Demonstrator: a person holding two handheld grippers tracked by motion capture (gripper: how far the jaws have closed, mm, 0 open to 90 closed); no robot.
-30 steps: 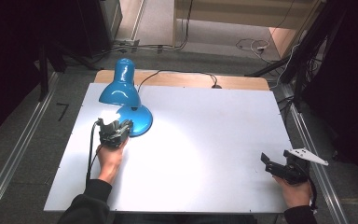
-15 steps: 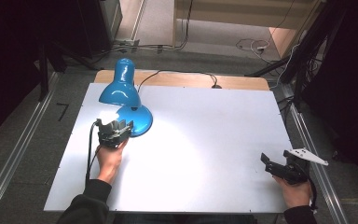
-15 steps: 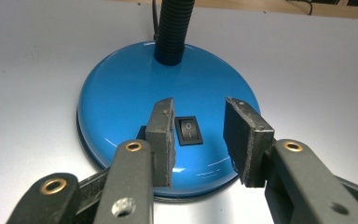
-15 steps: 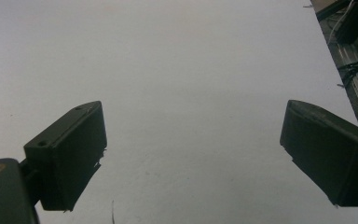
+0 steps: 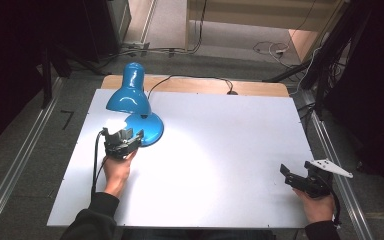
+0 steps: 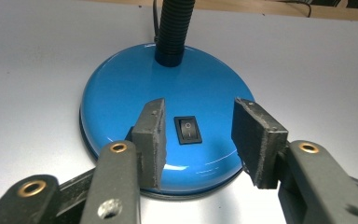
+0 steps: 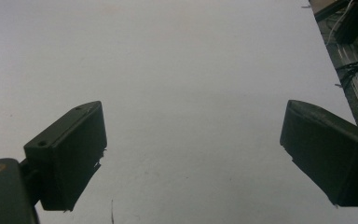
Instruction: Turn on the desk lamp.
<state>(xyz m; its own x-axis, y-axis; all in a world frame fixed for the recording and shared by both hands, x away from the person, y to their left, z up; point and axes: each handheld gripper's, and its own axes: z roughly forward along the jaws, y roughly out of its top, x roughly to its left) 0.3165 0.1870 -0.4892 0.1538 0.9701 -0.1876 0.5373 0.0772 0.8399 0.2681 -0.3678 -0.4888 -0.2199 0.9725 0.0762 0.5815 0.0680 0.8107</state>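
A glossy blue metal desk lamp [image 5: 132,107] stands at the far left of the white rectangular tabletop [image 5: 220,150], its round domed base [image 6: 161,126] flat on the surface and its bell-shaped shade [image 5: 128,92] tipped over toward the left edge. The shade hides most of the black ribbed flexible neck [image 6: 173,30] from the high view, and in the left gripper view the neck is cut off by the top of the frame, so how it joins the shade cannot be seen. A bright patch of light lies on the table beside the base, though the bulb itself is hidden inside the shade.

The left gripper [image 6: 198,140], held in the person's left hand [image 5: 117,167], hangs over the near side of the lamp base with its jaws spread apart. A small black rocker switch [image 6: 188,129] set into the base lies between the two grey foam pads [image 6: 154,135]; the pads seem to hover just above the blue surface rather than press on it, but the angle makes contact hard to judge.

The right gripper [image 5: 300,179] sits well apart, near the table's front right corner, in the person's right hand [image 5: 317,205]. Its jaws are spread wide over bare tabletop, holding nothing. A black power cord [image 5: 190,80] runs from behind the lamp across the bare wooden strip [image 5: 205,85] at the table's far edge.
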